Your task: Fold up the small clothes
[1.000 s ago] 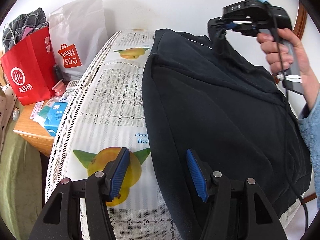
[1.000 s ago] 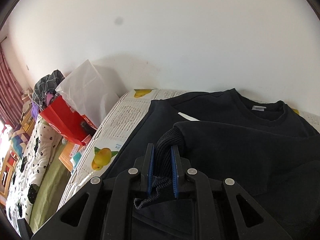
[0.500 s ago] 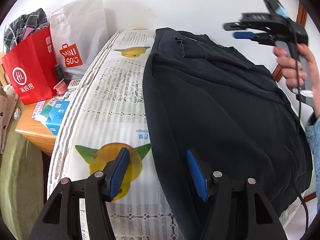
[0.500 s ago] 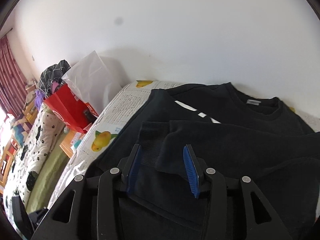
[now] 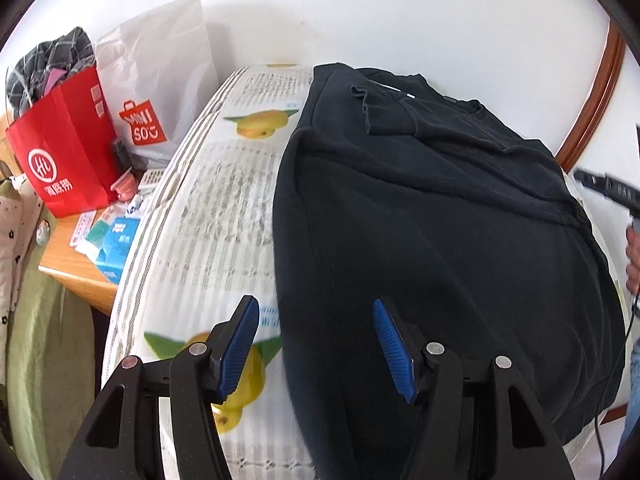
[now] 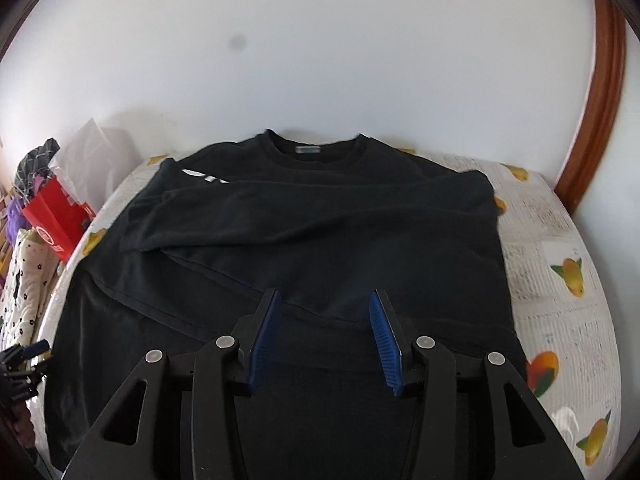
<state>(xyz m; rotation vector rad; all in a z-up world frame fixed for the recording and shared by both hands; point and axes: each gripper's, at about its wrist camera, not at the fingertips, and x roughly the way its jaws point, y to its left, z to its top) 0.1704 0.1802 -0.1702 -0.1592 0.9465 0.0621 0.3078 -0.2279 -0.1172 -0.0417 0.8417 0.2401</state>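
Black sweatshirt is lying flat on a table covered with a fruit-printed tablecloth, collar toward the white wall, one sleeve lying folded across its chest. Right gripper is hovering over the lower half, blue-padded fingers spread apart, gripping nothing. Left gripper is hanging over the garment's edge, likewise spread wide and empty.

One sweatshirt, two tools, two bags

One black sweatshirt lay on one fruit-print tablecloth; two tools were open, left tool and right tool. Beside them stood two bags, one red bag and one white bag, plus one blue box.
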